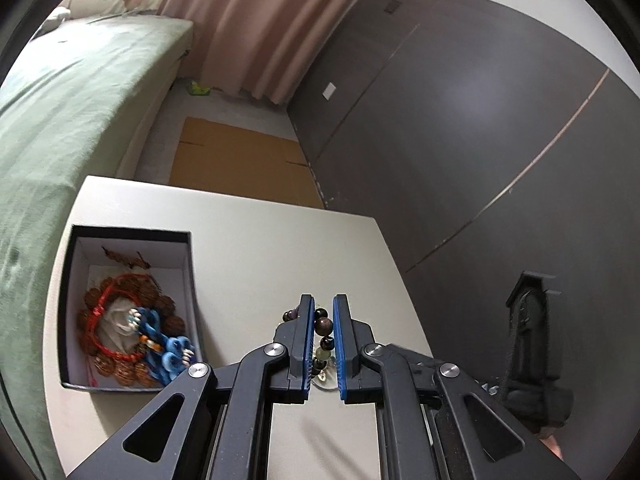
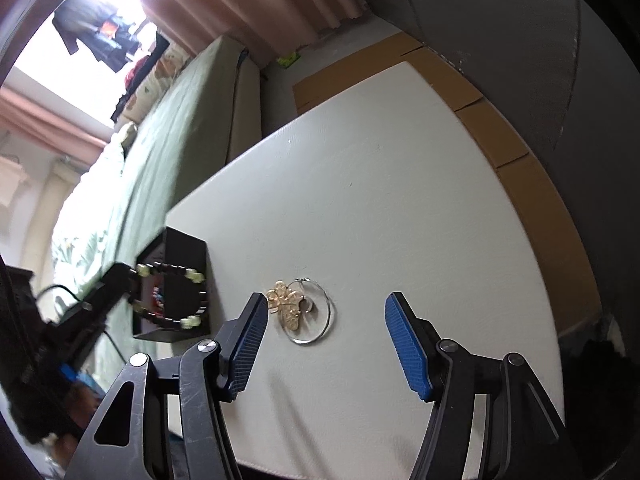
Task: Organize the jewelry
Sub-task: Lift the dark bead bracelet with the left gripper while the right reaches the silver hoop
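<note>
**Bracelet in transit, earrings pending**

We find the left gripper [image 1: 322, 326] clamped on the beaded bracelet [image 1: 323, 330], carried clear of the table [image 2: 400, 200] toward the box [image 1: 132, 236]. The right gripper [image 2: 326, 308] stands wide, apparently ready for the earrings [image 2: 300, 312].

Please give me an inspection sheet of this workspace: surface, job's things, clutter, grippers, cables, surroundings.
Surface: white table, mostly bare.
Job's things: black box at the table's edge, holding a red cord bracelet, brown beads and blue pieces; bead bracelet hanging from the left gripper; gold pendant and wire hoop lying together on the table.
Clutter: nothing seen.
Grippers: left gripper shut on the bead bracelet; right gripper open, above the pendant and hoop.
Cables: black cable by the left gripper.
Surroundings: green bed, pink curtain, cardboard on the floor, dark wall panels.
</note>
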Motion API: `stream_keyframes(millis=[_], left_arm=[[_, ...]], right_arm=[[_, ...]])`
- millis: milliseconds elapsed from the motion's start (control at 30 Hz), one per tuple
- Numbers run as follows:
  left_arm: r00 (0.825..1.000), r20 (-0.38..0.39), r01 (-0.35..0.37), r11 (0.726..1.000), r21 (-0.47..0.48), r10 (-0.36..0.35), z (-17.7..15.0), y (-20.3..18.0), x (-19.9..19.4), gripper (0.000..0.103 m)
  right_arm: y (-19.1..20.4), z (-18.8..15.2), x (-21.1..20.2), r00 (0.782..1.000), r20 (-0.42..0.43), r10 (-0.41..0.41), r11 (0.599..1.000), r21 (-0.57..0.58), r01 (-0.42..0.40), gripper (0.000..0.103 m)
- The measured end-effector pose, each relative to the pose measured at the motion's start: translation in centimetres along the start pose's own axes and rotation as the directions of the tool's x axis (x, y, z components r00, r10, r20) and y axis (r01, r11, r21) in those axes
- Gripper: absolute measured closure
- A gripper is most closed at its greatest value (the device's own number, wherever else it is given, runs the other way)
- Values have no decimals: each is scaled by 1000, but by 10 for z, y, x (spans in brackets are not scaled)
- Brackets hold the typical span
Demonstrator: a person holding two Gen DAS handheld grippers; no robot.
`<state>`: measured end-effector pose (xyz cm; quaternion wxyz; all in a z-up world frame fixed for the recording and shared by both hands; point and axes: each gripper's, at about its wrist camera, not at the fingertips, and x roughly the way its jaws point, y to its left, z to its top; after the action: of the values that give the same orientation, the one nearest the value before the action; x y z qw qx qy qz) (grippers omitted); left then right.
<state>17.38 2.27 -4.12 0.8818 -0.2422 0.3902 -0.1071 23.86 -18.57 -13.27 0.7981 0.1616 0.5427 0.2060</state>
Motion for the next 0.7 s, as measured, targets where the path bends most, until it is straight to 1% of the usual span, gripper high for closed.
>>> stream_keyframes(millis=[33,67,100,133,300,367,433,500,533,567,600,633,700], left_arm=[[1000,1,1,1000,-3,-1,3,1,1,94],[1000,1,1,1000,-7,-1,4,3,2,94],[1000,0,2,1000,-9,-2,6,6,2,94],[1000,0,2,1000,-12,-2,8,8,3,94],[1000,-5,6,1000,-26,-6,11,16,4,94],[1000,-3,10,999,-38,-11,10,21,-2,94],[1000,4,12,999,-49,-12,12,26,-6,94],[1000,16,13,998,-61,-12,13,32,-13,94],[1000,22,13,998,-66,-11,13,34,-17,94],[999,32,13,997,-75,-10,13,37,-23,94],[999,39,13,997,-81,-10,13,40,-27,94],[999,46,14,996,-88,-10,14,44,-31,94],[998,61,12,995,-97,-6,13,50,-41,94]], right_arm=[[2,0,4,1000,-4,-10,1000,-14,10,47],[5,1,9,1000,-13,-23,999,-33,23,54],[7,1,13,999,-21,-33,998,-52,32,57],[11,2,18,998,-28,-47,996,-77,45,63],[22,2,34,993,-43,-107,983,-152,100,67],[27,1,40,987,-41,-157,971,-190,147,68],[30,1,46,982,-45,-185,961,-218,171,69],[34,0,47,978,-30,-207,948,-252,193,70],[37,-1,47,975,-21,-221,940,-271,207,73],[40,-2,48,973,-19,-230,933,-288,215,88],[42,-3,49,971,-17,-239,927,-301,223,93],[43,-3,49,971,-15,-237,925,-309,220,98],[45,-4,48,973,-20,-230,925,-316,211,99]])
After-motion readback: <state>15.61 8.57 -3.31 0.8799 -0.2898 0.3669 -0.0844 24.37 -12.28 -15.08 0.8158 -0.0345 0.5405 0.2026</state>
